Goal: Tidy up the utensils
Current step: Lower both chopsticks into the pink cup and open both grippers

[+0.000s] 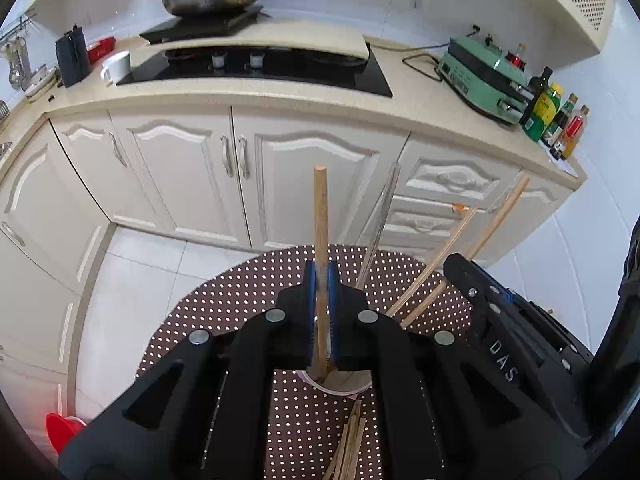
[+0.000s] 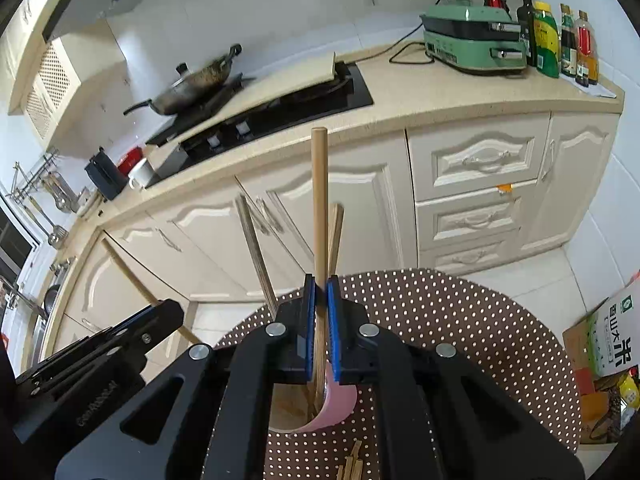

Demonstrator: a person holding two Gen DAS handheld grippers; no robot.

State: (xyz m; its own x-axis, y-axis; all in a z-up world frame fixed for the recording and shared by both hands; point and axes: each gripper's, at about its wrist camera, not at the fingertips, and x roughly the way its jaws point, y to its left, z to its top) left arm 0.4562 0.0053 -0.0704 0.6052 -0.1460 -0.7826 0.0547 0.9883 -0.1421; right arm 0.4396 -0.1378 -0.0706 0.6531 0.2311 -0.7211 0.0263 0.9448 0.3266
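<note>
Although the round table (image 2: 460, 312) with its dotted brown cloth shows only in part, it sets the stage: near its middle stands the cup (image 2: 332, 404), pink outside and pale inside, which serves here as landmark and as holder for the utensils. Rising from the cup and leaning away from the cameras are several chopsticks already placed (image 2: 256, 248), so part of the sorting appears done. Directly above the cup's mouth, the left gripper (image 1: 321, 280) is clamped on one wooden chopstick (image 1: 320, 216), held nearly upright with its lower end inside the rim. Beside it on the cup's right, the right gripper (image 2: 320, 292) is likewise closed tight on a second chopstick (image 2: 320, 184), whose lower end also reaches down into the cup. Both sticks seem at the point of delivery; judged from this, release into the cup is the step in hand. On the cloth just nearer the cameras than the cup lies a small loose bundle of chopsticks (image 1: 350, 440), not yet picked up. That bundle is the visible remainder of the task; anything further is hidden by the gripper bodies.
</note>
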